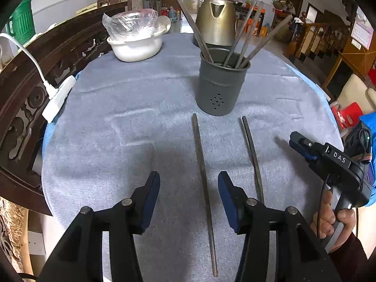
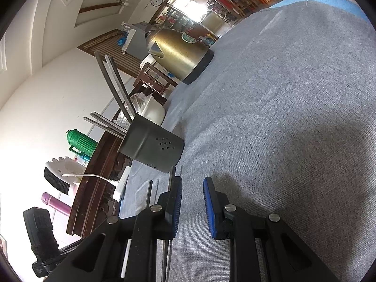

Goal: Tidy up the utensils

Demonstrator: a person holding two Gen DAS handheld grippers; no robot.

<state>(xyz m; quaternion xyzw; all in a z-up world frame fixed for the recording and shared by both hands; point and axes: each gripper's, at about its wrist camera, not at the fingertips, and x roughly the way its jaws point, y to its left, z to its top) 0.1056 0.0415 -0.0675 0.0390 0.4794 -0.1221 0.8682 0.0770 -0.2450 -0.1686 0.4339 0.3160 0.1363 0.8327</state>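
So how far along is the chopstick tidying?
Partly done: several chopsticks already stand in the grey holder. Nothing is in hand; the left gripper is open over one loose chopstick, and the right gripper is open too. Two chopsticks on the cloth remain, including the second chopstick.

White capitals "DAS" stand on the black body of the right gripper (image 1: 296, 141), out at about four o'clock in the left wrist view, just above the hand (image 1: 333, 218) that grips its handle. Nothing else there can be read: the wall calendar (image 1: 362, 31) at two o'clock carries rows of print too small to make out. In the right wrist view, the brass-coloured kettle (image 2: 178, 55) at twelve o'clock bears an oval green-and-white badge, its lettering blurred. The round wall clock (image 2: 156, 1) above it has a dial whose numerals cannot be told.
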